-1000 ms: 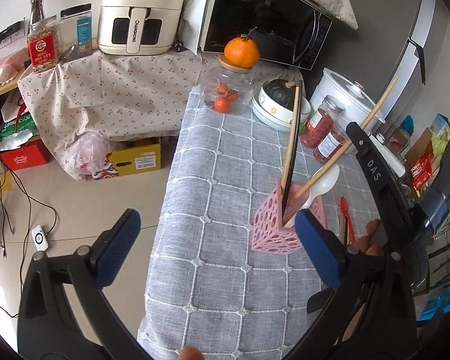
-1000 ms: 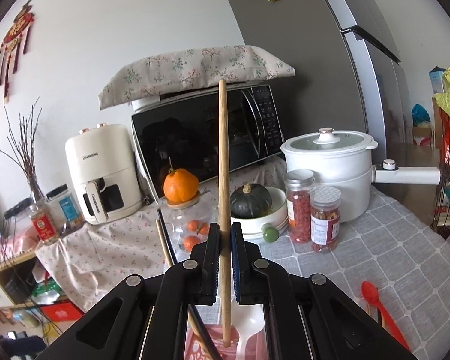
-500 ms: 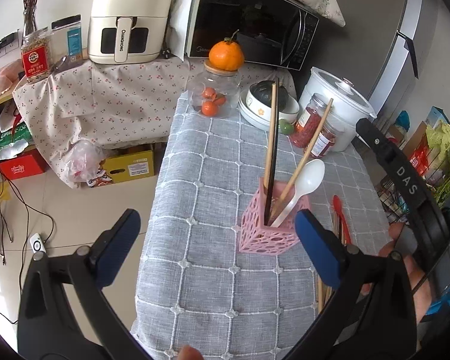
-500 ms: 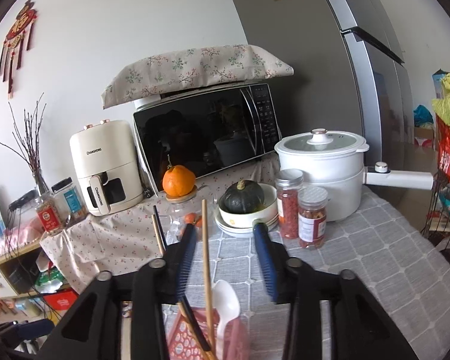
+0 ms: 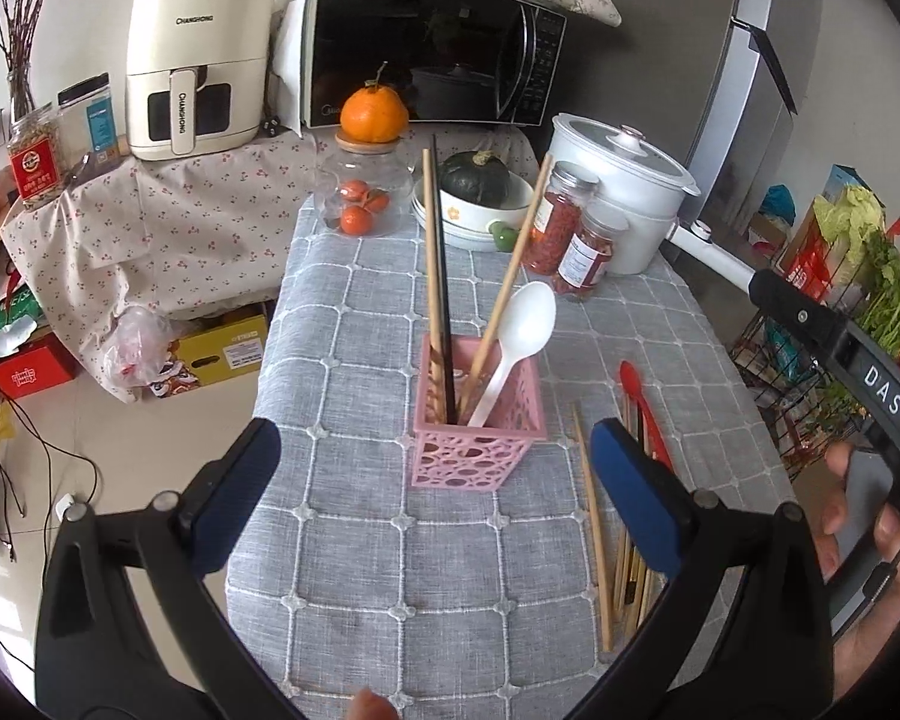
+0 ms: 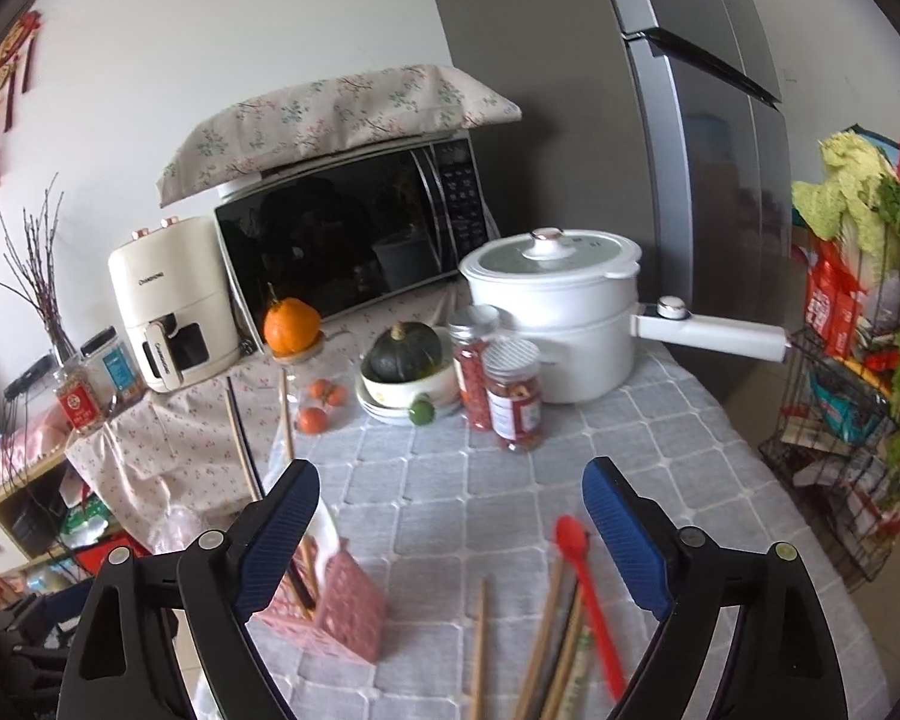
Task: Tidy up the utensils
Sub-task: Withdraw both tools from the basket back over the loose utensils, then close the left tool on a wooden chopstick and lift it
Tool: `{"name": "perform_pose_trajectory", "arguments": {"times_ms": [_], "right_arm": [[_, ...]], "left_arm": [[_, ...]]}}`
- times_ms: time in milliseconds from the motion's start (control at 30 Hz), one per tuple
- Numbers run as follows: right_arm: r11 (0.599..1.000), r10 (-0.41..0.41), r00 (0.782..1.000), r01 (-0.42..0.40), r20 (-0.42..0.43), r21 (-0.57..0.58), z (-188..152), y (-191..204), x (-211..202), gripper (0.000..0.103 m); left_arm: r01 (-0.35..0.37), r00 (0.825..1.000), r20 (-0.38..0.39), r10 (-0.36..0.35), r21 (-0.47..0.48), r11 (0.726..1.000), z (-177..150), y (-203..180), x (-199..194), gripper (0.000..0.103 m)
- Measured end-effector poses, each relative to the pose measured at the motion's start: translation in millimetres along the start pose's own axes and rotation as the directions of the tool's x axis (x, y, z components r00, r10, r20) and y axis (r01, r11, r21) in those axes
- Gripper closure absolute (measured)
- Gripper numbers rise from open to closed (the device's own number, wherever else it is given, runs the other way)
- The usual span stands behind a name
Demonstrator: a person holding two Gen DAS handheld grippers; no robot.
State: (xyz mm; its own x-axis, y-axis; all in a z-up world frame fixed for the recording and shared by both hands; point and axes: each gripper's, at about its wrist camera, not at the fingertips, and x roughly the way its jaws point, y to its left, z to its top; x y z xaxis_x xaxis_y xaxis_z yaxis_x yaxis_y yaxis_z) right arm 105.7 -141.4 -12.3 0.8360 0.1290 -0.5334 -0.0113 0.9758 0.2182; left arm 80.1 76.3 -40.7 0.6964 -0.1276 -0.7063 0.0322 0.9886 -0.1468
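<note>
Hovering wide open and empty, our right gripper, its jaws just opened, overlooks loose chopsticks at the tablecloth's near edge; a clumsy grab risks toppling the pink holder.

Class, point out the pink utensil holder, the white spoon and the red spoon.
pink utensil holder (image 5: 462, 459), left wrist view, front wall.
white spoon (image 5: 531, 315), left wrist view, bowl.
red spoon (image 6: 572, 534), right wrist view, bowl.
</note>
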Motion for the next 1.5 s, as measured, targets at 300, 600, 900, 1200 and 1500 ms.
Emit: {"name": "perform_pose_trajectory", "arguments": {"times_ms": [300, 600, 900, 1200, 1500], "right_arm": [[0.996, -0.041, 0.988, 0.051, -0.152, 0.066, -10.0, -59.3, -8.7, 0.011], [0.988, -0.115, 0.945, 0.14, -0.305, 0.061, -22.1, -114.0, 1.1, 0.011], [0.981, -0.115, 0.894, 0.172, -0.433, 0.094, -42.2, -166.8, 19.3, 0.011], [0.968, -0.128, 0.879, 0.211, -0.459, 0.134, -45.5, -207.9, 24.7, 0.011], [0.972, -0.104, 0.868, 0.192, -0.486, 0.135, -50.3, -208.4, 31.1, 0.011]], "left_arm": [[0.058, 0.998, -0.028, -0.056, 0.047, 0.997, -10.5, -36.4, -2.0, 0.001], [0.071, 0.985, -0.168, -0.044, 0.159, 0.985, -27.5, -91.7, 23.8, 0.001], [0.125, 0.962, -0.255, -0.093, 0.113, 0.986, -43.9, -135.9, 73.3, 0.003], [0.045, 0.953, -0.304, -0.012, 0.1, 0.994, -56.1, -144.6, 134.6, 0.059], [-0.03, 0.95, -0.306, 0.06, 0.103, 0.994, -57.5, -138.9, 164.8, 0.079]]}}
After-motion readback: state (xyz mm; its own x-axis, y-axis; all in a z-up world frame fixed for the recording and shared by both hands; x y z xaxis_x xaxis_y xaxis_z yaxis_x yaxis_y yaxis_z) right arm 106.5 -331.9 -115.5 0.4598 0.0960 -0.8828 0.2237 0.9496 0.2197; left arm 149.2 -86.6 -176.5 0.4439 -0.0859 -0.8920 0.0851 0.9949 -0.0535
